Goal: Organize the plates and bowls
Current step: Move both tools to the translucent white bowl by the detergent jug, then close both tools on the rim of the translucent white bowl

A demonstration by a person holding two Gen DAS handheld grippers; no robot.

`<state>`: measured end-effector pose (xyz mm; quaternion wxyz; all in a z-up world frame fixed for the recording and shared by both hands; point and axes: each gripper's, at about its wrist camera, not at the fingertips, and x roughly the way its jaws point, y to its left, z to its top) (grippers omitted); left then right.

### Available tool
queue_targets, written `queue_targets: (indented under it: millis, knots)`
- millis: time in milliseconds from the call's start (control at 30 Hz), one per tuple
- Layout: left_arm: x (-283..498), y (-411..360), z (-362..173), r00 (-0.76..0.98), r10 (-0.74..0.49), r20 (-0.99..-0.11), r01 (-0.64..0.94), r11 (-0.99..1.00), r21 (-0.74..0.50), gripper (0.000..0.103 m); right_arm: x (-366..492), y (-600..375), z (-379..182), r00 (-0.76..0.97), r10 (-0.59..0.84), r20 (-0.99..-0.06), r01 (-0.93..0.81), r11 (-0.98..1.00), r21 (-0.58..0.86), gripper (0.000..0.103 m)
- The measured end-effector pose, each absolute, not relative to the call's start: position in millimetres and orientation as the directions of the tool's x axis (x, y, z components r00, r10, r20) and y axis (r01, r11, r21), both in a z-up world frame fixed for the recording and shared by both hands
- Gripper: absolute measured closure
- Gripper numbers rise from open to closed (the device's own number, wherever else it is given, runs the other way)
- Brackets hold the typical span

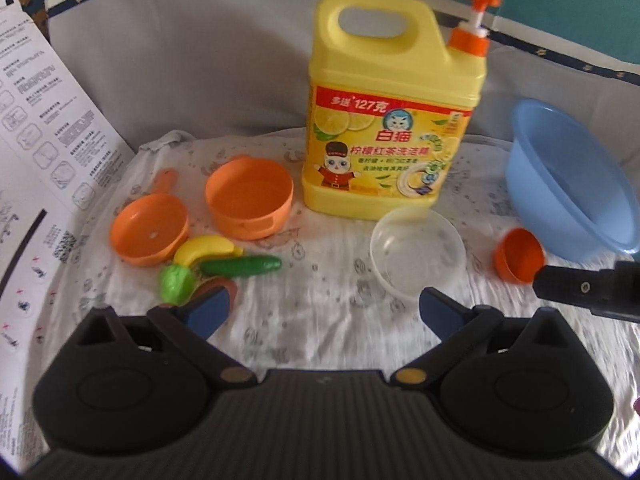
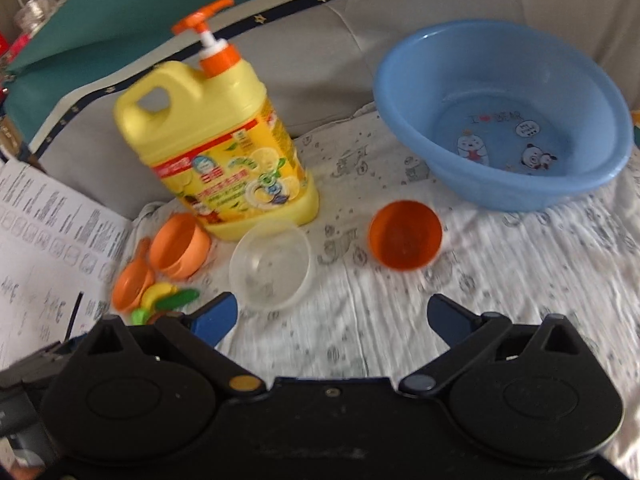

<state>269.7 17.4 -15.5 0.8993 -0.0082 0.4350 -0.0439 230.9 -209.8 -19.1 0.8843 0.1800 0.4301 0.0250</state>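
A: Left wrist view – left gripper (image 1: 323,313) spread wide, nothing btwn the blue pads, low centre of frame. Clear bowl (image 1: 417,251) sits just above its right finger, upright on the printed cloth (image 1: 320,280).

B: And the rest?

A: Yellow detergent jug (image 1: 394,120) top centre, standing behind the bowl. Orange pot (image 1: 249,199) and orange pan (image 1: 149,229) mid-left, toy banana (image 1: 206,249), cucumber (image 1: 240,266) and a green veg (image 1: 176,283) bunched below them. Small orange bowl (image 1: 519,255) at right, tipped on its side, w/ the blue basin (image 1: 568,184) beyond, far right.

B: Right wrist view?

A: Right gripper (image 2: 333,318) also spread, empty, bottom centre. Clear bowl (image 2: 271,264) just above its left finger, small orange bowl (image 2: 405,235) above centre, well clear of the fingers. Blue basin (image 2: 500,116) upper right, empty, cartoon print inside – prob the drop spot, though that's my guess.

B: Why both hovering open?

A: Looks like setup: jaws wide to fit a rim. Nothing gathered yet; bowls lie apart on the cloth.
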Motion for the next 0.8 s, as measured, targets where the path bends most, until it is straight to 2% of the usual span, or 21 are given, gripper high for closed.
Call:
queue_targets:
  millis: [67,200,300,367,433,567,633,700,800]
  knots:
    - [281,14,-24,0.612,-0.087,-0.786,0.069,0.996,-0.056,0.0,245,-209,-26,0.62,0.206,-0.757,0.111,0.932,0.345,0.007]
    - [302,7,-41,0.597,-0.089,-0.797,0.061,0.996,-0.066,0.002,269,-204,-40,0.607,0.217,-0.765,0.107,0.931,0.349,0.023]
    - [315,1,-53,0.585,-0.095,-0.805,0.058,0.995,-0.075,0.01,285,-200,-51,0.591,0.237,-0.771,0.104,0.926,0.364,0.036]
    - [321,-2,-58,0.584,-0.1,-0.806,0.059,0.995,-0.08,0.022,294,-197,-58,0.584,0.248,-0.773,0.099,0.923,0.371,0.044]
    - [327,-6,-63,0.577,-0.113,-0.809,0.069,0.994,-0.089,0.033,301,-194,-64,0.577,0.26,-0.774,0.09,0.922,0.376,0.058]
    - [334,-13,-71,0.564,-0.143,-0.813,0.097,0.99,-0.107,0.056,312,-187,-76,0.563,0.279,-0.778,0.082,0.918,0.388,0.072]
    - [335,-17,-75,0.55,-0.164,-0.819,0.122,0.986,-0.115,0.063,315,-186,-82,0.56,0.286,-0.777,0.08,0.916,0.394,0.083]
    - [336,-21,-79,0.538,-0.175,-0.825,0.141,0.983,-0.117,0.071,316,-185,-83,0.559,0.294,-0.775,0.075,0.913,0.401,0.089]
    - [336,-25,-82,0.525,-0.187,-0.83,0.157,0.98,-0.121,0.084,316,-183,-86,0.558,0.303,-0.773,0.073,0.91,0.409,0.092]
